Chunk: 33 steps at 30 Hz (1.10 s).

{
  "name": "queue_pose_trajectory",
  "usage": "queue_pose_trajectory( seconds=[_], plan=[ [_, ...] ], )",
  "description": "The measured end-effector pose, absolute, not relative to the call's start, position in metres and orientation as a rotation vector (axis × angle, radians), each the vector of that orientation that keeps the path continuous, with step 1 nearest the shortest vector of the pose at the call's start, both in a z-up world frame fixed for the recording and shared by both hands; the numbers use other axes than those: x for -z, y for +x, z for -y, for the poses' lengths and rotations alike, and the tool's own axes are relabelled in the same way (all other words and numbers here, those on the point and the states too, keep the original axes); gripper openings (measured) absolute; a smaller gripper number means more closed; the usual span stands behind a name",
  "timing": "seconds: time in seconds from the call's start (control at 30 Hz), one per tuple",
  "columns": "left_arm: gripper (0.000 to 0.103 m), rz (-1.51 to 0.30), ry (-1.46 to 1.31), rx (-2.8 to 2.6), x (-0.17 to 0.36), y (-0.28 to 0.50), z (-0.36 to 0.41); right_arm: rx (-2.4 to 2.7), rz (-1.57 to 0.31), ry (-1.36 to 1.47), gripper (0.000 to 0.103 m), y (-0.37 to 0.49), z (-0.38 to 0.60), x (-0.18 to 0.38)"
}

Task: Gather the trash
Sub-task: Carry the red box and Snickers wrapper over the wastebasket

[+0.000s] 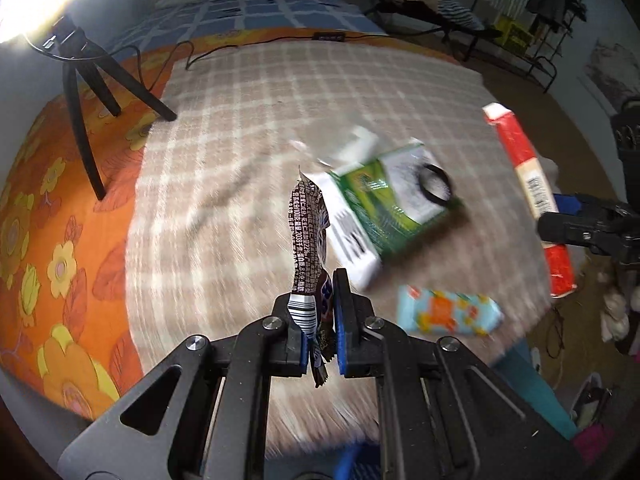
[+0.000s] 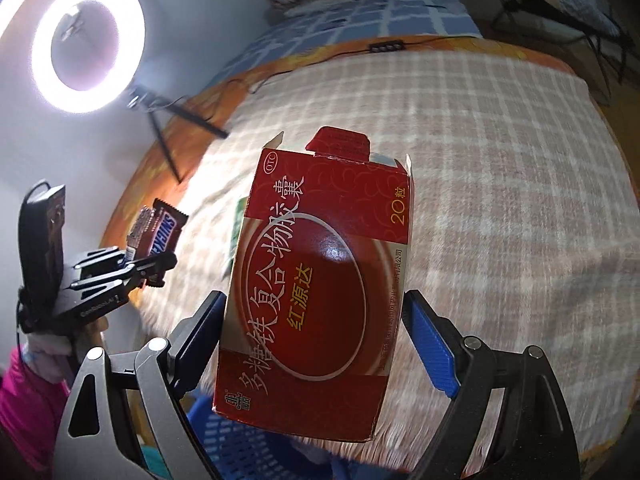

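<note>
In the left wrist view my left gripper [image 1: 316, 292] is shut on a brown Snickers wrapper [image 1: 306, 232] that stands up between its fingers, above a beige plaid blanket [image 1: 240, 120]. A green and white box [image 1: 384, 208] with a black ring [image 1: 434, 184] on it lies on the blanket, and a light blue packet [image 1: 448, 310] lies near the edge. My right gripper [image 2: 316, 296] is shut on a red medicine box [image 2: 320, 280] with its top flaps open, held in the air. The red medicine box [image 1: 528, 184] and right gripper [image 1: 560, 220] also show at the right of the left wrist view.
A blue mesh basket [image 2: 232, 440] sits below the red box, at the blanket's near edge. A ring light [image 2: 88, 44] on a black tripod [image 1: 80, 92] stands on the orange floral sheet [image 1: 48, 240]. A black power strip [image 1: 330, 35] and cable lie at the far edge.
</note>
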<state>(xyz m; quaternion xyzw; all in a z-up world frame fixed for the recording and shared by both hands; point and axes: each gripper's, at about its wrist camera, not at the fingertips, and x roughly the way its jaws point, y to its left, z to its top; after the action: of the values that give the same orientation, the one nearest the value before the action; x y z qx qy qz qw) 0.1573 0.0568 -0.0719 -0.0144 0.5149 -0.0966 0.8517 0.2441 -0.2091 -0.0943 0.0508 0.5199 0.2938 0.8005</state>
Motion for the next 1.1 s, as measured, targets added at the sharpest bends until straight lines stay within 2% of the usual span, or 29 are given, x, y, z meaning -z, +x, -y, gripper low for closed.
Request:
queue_pose_trajectory(
  seconds=[0.47,1.1],
  plan=[
    [0.008,-1.132,-0.050,0.292,0.071,0.058,-0.008,-0.761,-1.099,-0.050,0.088,0.151,0.198,0.088],
    [0.008,-1.273,-0.012,0.348,0.119,0.006,0.031,-0.815,-1.170,-0.159,0.088,0.083,0.192,0.131]
  ],
)
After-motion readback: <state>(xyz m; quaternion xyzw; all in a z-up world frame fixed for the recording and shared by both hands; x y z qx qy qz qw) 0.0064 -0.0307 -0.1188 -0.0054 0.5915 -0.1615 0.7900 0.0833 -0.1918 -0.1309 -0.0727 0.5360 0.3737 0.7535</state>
